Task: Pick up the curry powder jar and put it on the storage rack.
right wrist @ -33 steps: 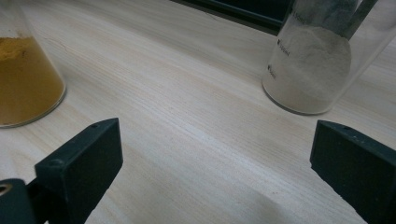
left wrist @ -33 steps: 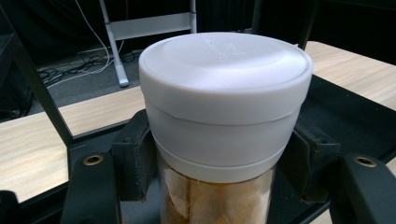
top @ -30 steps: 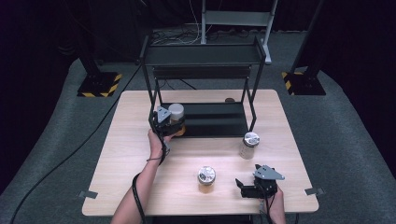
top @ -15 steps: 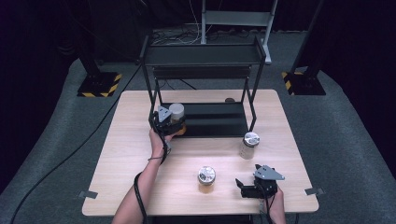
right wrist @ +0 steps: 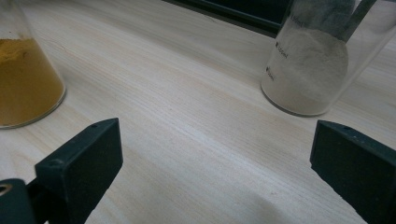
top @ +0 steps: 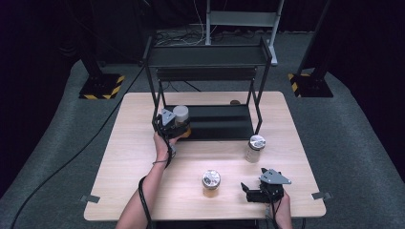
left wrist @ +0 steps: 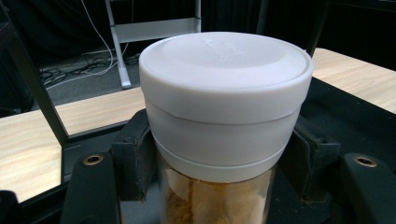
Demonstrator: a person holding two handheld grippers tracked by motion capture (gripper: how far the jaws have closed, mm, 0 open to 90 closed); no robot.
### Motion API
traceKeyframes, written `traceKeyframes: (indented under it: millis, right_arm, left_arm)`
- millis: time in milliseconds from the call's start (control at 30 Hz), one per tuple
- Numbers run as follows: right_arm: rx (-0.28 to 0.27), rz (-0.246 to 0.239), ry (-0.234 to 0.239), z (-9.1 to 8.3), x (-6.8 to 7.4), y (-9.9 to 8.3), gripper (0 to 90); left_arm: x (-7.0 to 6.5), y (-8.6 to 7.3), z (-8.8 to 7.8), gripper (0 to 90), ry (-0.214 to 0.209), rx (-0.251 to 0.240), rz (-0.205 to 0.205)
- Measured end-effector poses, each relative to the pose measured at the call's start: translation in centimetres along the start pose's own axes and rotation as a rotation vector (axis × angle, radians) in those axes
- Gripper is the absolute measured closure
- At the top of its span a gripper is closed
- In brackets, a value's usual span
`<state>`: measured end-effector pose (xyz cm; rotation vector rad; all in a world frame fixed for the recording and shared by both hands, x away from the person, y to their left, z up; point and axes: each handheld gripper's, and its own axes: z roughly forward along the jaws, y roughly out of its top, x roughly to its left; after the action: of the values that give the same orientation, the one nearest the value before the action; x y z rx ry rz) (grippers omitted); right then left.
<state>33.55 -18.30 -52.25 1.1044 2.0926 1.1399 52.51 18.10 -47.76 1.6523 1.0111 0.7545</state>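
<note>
Smooth white plastic lid (left wrist: 225, 70), clear jar (left wrist: 215, 200)

High view: overhead, facing forward and down onto table (top: 143, 157). Left gripper view: very close on white-lidded jar (left wrist: 224, 102) by rack (top: 210, 86). Right gripper view: low, skimming table; shares two jars with high view.

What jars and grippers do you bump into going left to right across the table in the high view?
Left gripper holding the white-lidded jar → jar of yellow powder → jar of white powder → right gripper.
</note>
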Motion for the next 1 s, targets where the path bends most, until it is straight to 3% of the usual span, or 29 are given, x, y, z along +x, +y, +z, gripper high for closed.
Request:
traceKeyframes:
  millis: [1000]
  right_arm:
    - [-0.002,-0.002,-0.004,-0.02,0.03,-0.01,1.7]
  left_arm:
    - [-0.25,0.33,-0.12,34.3,0.027,0.033,-0.023]
